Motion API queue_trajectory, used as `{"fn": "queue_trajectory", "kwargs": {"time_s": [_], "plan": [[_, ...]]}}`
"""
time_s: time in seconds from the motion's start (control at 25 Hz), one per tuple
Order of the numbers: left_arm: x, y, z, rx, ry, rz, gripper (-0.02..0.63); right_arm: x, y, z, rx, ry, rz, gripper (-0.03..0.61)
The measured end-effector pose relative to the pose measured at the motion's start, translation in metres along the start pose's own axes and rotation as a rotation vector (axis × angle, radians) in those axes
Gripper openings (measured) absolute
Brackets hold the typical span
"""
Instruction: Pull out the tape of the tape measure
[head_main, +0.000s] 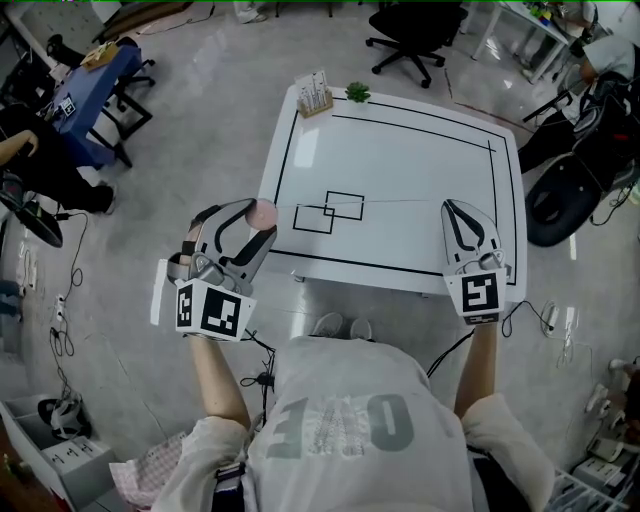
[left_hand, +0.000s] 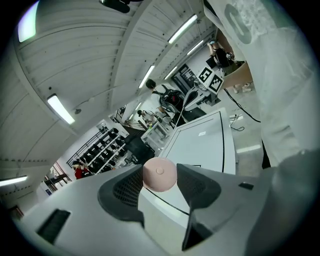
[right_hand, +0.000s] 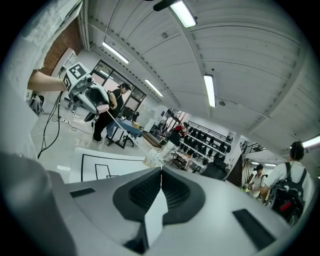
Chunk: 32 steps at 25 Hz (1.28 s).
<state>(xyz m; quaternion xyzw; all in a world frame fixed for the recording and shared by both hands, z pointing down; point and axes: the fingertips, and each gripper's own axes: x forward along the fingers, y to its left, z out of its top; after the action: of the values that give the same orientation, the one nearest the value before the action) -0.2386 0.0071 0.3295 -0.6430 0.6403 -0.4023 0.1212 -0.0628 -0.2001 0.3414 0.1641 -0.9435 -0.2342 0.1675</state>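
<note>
The small round pink tape measure (head_main: 265, 212) is clamped between the 2 jaws of the left gripper (head_main: 252, 222), held up in the air just off the left edge of the white table (head_main: 400, 150). In the left gripper view the pads are seen pressed on opposite sides of the round case, so it's a proper squeeze, not a loose cradle.

The right gripper (head_main: 452, 206) is over the table's right side with its jaws closed right together. A thin line, the tape (head_main: 400, 201), is seen running from the case across to those jaws, so the tip looks to be pinched there, though the tip itself is too small to be made out.

Handling-wise: the case is judged light, hard and smooth, so it could be rotated or popped out if it's gripped off-centre. It's best taken across the widest part, as it is now. The tape looks thin and floppy, probably spring-loaded, so it should be pinched flat at the very end and pulled straight in line with the slot.
</note>
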Motion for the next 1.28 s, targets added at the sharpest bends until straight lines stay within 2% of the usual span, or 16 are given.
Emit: {"fn": "queue_trajectory", "kwargs": {"time_s": [0.28,0.52,0.64,0.72,0.88,0.96,1.04,1.12,1.28], "plan": [[0.001,-0.009,-0.002,-0.004,0.0,-0.013,0.233,-0.005,0.002,-0.009,-0.016,0.016,0.006,0.031],[0.001,-0.007,-0.016,-0.025,0.037,0.005,0.233,-0.019,-0.022,-0.036,0.018,0.082,-0.092,0.031],[0.006,-0.007,-0.016,-0.029,0.032,0.007,0.233,-0.022,-0.028,-0.043,-0.023,0.091,-0.103,0.031],[0.013,-0.01,-0.015,-0.029,0.028,-0.002,0.233,-0.022,-0.031,-0.046,0.01,0.097,-0.122,0.031],[0.024,-0.016,-0.014,-0.028,0.024,-0.033,0.233,-0.026,-0.034,-0.056,0.013,0.117,-0.128,0.031],[0.032,-0.021,-0.016,-0.051,0.018,-0.057,0.233,-0.026,-0.033,-0.058,0.05,0.129,-0.126,0.031],[0.045,-0.028,-0.024,-0.11,0.006,-0.089,0.233,-0.024,-0.031,-0.068,0.095,0.151,-0.121,0.032],[0.061,-0.037,-0.036,-0.168,0.004,-0.125,0.233,-0.019,-0.026,-0.083,0.098,0.176,-0.099,0.032],[0.087,-0.064,-0.055,-0.214,0.037,-0.2,0.233,-0.008,-0.017,-0.112,0.143,0.239,-0.082,0.032]]}}
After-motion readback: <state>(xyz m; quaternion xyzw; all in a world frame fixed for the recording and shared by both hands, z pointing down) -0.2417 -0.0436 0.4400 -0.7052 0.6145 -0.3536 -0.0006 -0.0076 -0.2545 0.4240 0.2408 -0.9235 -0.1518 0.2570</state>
